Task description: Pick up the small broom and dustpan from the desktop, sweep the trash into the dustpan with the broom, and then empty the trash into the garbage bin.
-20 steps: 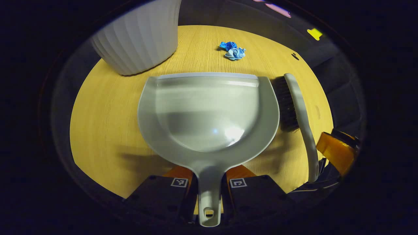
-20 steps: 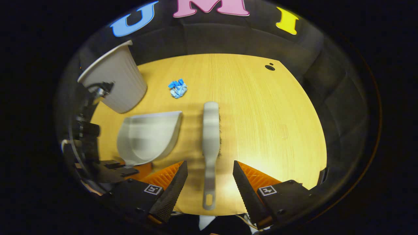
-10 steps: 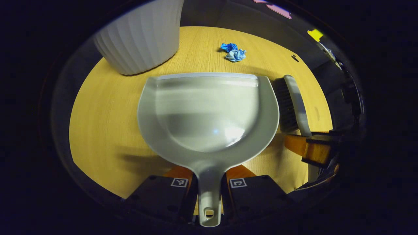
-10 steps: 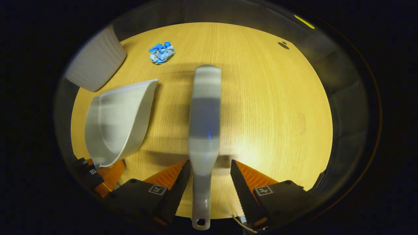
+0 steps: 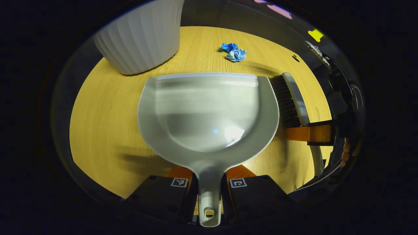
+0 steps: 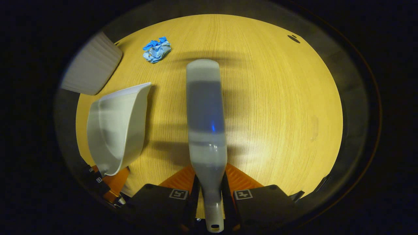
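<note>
A grey dustpan lies flat on the wooden desktop, and my left gripper is shut on its handle. To its right lies the small grey broom with dark bristles turned toward the pan. In the right gripper view the broom points away from me, and my right gripper is shut on its handle. The dustpan sits to the broom's left there. A crumpled blue paper ball rests beyond the pan's front lip, also seen as the paper ball at the far left.
A white ribbed garbage bin stands on the desk at the far left, past the dustpan; the bin shows at the left edge of the right gripper view. A small dark hole marks the desk's far right.
My right gripper came down over the broom and its fingers closed onto the handle. The left gripper and dustpan stayed put.
</note>
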Action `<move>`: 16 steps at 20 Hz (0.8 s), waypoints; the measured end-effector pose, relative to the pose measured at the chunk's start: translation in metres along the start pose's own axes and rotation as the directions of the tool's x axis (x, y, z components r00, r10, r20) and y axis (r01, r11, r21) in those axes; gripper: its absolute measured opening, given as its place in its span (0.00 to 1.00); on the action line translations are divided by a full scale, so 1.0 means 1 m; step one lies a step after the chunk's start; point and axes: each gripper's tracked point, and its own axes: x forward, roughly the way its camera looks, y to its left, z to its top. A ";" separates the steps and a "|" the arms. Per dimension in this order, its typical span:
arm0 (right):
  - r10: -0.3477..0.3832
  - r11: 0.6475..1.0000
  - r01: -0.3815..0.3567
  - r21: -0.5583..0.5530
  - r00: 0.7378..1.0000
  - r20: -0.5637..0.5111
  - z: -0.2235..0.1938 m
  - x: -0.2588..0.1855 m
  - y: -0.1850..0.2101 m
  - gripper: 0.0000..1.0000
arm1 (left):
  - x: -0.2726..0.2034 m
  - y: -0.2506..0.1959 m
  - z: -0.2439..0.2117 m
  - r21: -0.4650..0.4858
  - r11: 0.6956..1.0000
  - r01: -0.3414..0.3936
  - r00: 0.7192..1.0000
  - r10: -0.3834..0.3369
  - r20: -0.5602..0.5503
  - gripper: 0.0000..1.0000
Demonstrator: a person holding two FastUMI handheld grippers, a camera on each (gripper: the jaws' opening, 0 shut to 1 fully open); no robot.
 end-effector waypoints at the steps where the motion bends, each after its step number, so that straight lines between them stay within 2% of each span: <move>1: 0.016 1.000 -0.016 0.009 1.000 -0.004 0.003 -0.008 0.001 0.31 | 0.000 0.000 0.000 0.008 1.000 0.002 1.000 -0.002 -0.001 0.31; 2: 0.025 1.000 -0.025 0.013 1.000 0.001 0.006 -0.007 -0.001 0.31 | 0.000 0.000 0.000 0.020 1.000 0.006 1.000 -0.006 -0.007 0.30; 4: 0.042 0.999 -0.042 0.004 0.999 -0.015 0.009 -0.010 -0.005 0.22 | -0.001 0.004 -0.004 0.052 0.999 0.004 1.000 -0.003 -0.022 0.31; 5: 0.046 0.999 -0.046 -0.011 0.999 -0.026 0.012 -0.014 -0.009 0.26 | -0.003 0.007 -0.006 0.076 0.997 0.001 1.000 0.001 -0.028 0.31; 9: 0.002 0.996 0.003 -0.093 0.999 0.047 0.061 -0.033 -0.028 0.27 | -0.005 0.017 -0.009 0.147 0.989 0.004 0.999 0.004 -0.052 0.30; 12: 0.001 0.996 0.007 -0.086 0.996 0.092 0.104 -0.042 -0.031 0.26 | -0.005 0.023 -0.005 0.183 0.983 -0.001 0.997 0.014 -0.071 0.30; 14: -0.023 0.987 0.040 -0.159 0.994 0.108 0.131 -0.041 -0.035 0.26 | -0.006 0.030 -0.001 0.220 0.976 -0.006 0.996 0.026 -0.090 0.30; 15: -0.048 0.972 0.074 -0.221 0.992 0.121 0.145 -0.040 -0.038 0.23 | -0.005 0.034 0.002 0.249 0.969 -0.007 0.995 0.032 -0.097 0.30; 16: -0.068 0.954 0.105 -0.281 0.988 0.136 0.160 -0.038 -0.040 0.26 | -0.005 0.040 0.006 0.280 0.960 -0.011 0.994 0.042 -0.105 0.31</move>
